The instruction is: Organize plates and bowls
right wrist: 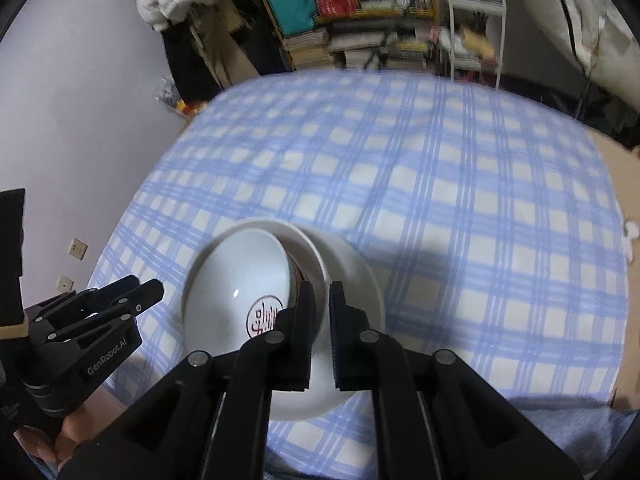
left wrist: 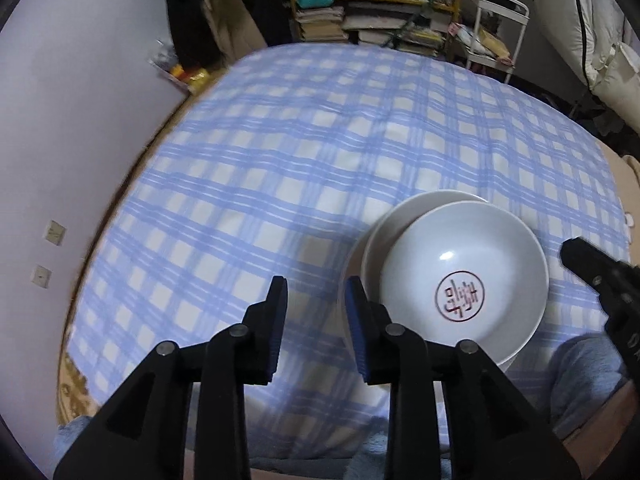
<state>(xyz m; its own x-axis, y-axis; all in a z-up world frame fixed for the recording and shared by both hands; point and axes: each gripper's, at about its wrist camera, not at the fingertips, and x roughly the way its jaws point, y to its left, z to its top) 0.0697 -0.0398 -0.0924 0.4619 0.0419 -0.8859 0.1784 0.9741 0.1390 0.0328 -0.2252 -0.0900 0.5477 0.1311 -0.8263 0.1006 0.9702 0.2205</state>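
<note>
My left tongs (left wrist: pixel 316 312) gape empty at the stack's nine o'clock; my right tongs (right wrist: pixel 320 312) pinch the bowl (right wrist: pixel 240 280) rim at three o'clock. Bowl nested on plate (right wrist: pixel 360 280); beyond, checked tabletop (right wrist: pixel 440 180).

Two bowls can be counted, nested at a tilt: the inner bowl (left wrist: pixel 464 276), marked with a red seal, and the outer bowl (right wrist: pixel 310 256) around it. One plate (right wrist: pixel 360 280) is seen under them. Two grippers are counted: the left gripper (left wrist: pixel 316 320) at 7 o'clock of the stack and the right gripper (right wrist: pixel 320 332) at 5 o'clock. One checked cloth (left wrist: pixel 280 168) is spread beneath.
</note>
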